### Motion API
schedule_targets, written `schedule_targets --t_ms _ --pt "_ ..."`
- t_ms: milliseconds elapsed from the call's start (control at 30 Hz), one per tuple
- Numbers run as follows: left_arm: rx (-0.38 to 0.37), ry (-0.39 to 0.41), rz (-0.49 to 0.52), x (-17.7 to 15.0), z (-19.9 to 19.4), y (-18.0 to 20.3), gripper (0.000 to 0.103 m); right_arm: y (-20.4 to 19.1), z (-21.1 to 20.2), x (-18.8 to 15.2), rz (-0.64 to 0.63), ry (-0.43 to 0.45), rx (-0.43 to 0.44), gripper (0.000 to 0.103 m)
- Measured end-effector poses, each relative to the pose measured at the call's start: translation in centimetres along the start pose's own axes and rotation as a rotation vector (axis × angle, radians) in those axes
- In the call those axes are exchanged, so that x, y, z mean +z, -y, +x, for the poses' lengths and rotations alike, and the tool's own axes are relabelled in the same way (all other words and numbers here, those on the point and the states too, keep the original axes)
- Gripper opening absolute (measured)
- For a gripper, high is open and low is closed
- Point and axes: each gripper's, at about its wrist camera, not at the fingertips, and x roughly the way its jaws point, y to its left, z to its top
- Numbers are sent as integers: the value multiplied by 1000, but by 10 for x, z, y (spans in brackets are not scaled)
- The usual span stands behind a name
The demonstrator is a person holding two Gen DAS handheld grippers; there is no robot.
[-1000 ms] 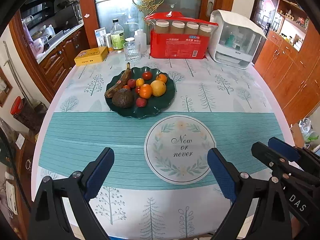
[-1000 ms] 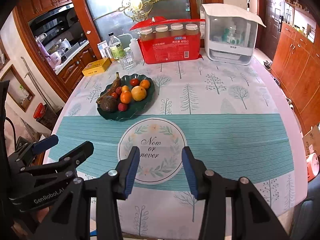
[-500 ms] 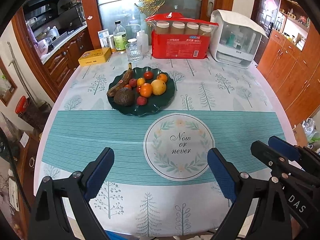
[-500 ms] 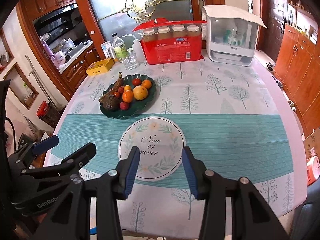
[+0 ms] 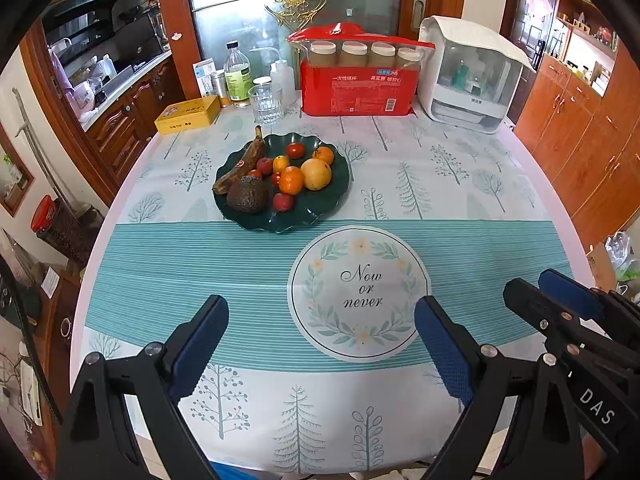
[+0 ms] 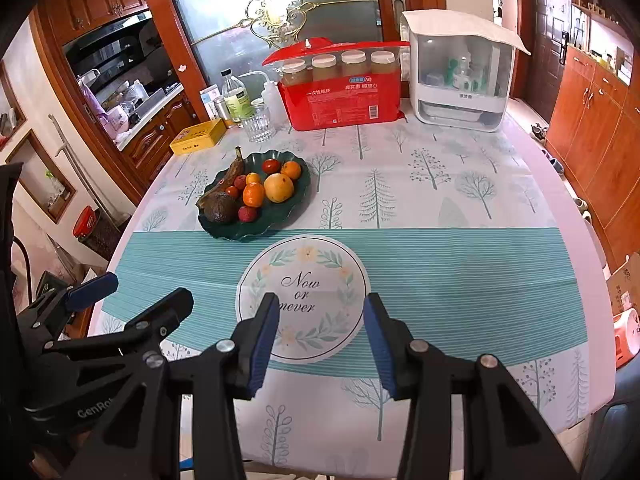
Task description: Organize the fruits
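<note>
printed tablecloth (image 5: pixel 440 184) under a scalloped glossy green plate (image 5: pixel 332 200)

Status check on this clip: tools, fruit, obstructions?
Left tool open, empty. Right tool open, empty. Fruit all on green plate, untouched. Path over round mat clear.

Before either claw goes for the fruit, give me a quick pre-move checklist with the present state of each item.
1. Left claw open, nothing between its fingers: ok.
2. Right claw open and free of load: ok.
3. Fruit all sits on the green plate: ok.
4. Path from both claws to the plate, over the round mat, free of clutter: ok.
5. Drinking glass stands behind the plate, apart from it: ok.
6. Where the fruit is meant to go: cannot tell.
</note>
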Motion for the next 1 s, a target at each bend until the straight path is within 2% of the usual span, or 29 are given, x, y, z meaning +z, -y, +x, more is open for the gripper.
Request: schedule_targets --t_ms 1000 --pt "0 -16 0 1 8 -4 94 -1 3 2 3 -5 0 44"
